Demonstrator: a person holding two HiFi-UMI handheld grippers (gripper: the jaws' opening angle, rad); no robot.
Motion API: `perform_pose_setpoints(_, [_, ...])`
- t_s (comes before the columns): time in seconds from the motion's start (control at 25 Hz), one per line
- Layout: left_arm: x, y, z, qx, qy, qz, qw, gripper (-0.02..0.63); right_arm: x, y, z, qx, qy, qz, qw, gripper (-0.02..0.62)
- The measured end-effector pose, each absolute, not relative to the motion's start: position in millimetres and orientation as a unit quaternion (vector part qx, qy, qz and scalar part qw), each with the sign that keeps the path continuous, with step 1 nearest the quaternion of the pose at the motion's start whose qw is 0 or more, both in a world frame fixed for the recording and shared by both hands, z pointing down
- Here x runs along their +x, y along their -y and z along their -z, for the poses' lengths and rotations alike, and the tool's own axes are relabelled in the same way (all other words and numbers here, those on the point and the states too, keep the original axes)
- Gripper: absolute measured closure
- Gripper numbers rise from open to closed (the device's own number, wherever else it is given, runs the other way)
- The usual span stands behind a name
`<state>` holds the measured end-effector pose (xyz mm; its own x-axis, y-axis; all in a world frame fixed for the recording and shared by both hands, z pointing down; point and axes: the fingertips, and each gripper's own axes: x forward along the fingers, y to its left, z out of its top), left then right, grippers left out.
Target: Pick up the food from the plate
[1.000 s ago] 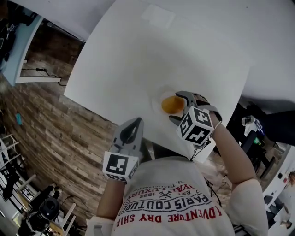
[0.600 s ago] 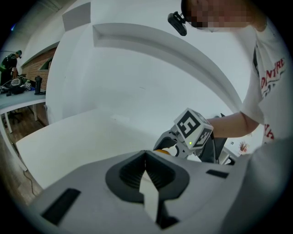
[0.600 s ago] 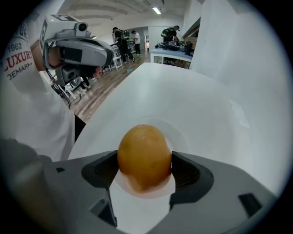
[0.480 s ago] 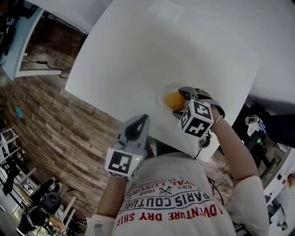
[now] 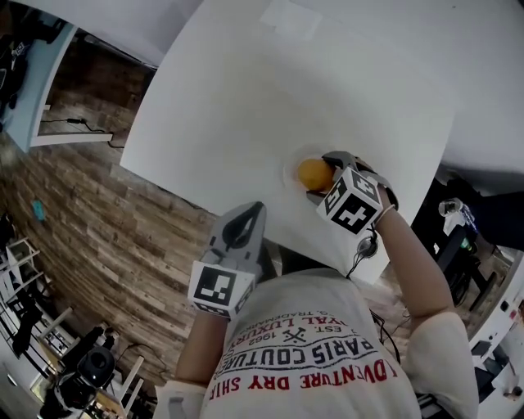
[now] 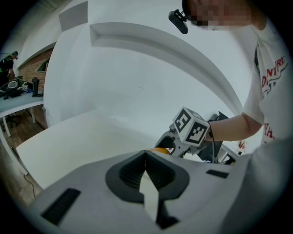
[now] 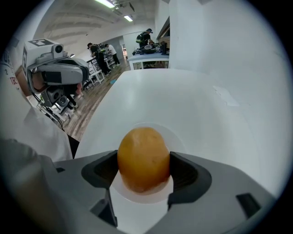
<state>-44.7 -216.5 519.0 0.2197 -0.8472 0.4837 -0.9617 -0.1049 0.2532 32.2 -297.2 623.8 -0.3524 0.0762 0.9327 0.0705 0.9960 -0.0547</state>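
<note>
A round orange piece of food (image 7: 143,157) sits over a small white plate (image 7: 181,137) on the white table (image 7: 197,96). My right gripper (image 7: 143,172) is shut on the food, one jaw pressing each side. In the head view the food (image 5: 313,173) shows between the right gripper's (image 5: 322,175) jaws, over the plate (image 5: 289,174) near the table's front edge. My left gripper (image 5: 240,231) hangs shut and holds nothing, off the table edge to the left of the plate. In the left gripper view its jaws (image 6: 146,176) meet, and the food (image 6: 159,149) peeks out beyond them.
The white table (image 5: 246,98) has a pale paper patch (image 5: 291,18) at its far side. Its front edge runs just below the plate, with a wooden floor (image 5: 74,204) beyond. People and desks stand far off in the room (image 7: 103,50).
The right gripper has drawn in around the orange food and its jaws are now against both sides. The left gripper stays about where it was.
</note>
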Motion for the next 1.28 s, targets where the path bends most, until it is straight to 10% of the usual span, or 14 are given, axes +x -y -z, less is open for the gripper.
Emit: perform_pose_setpoints(1.28, [-56.5,162.8,-382.8,0.857,0.506,-0.076,0.071,0.600,84.6,199.3,-392.8,0.503,0.852,-0.080,0.117,0.247])
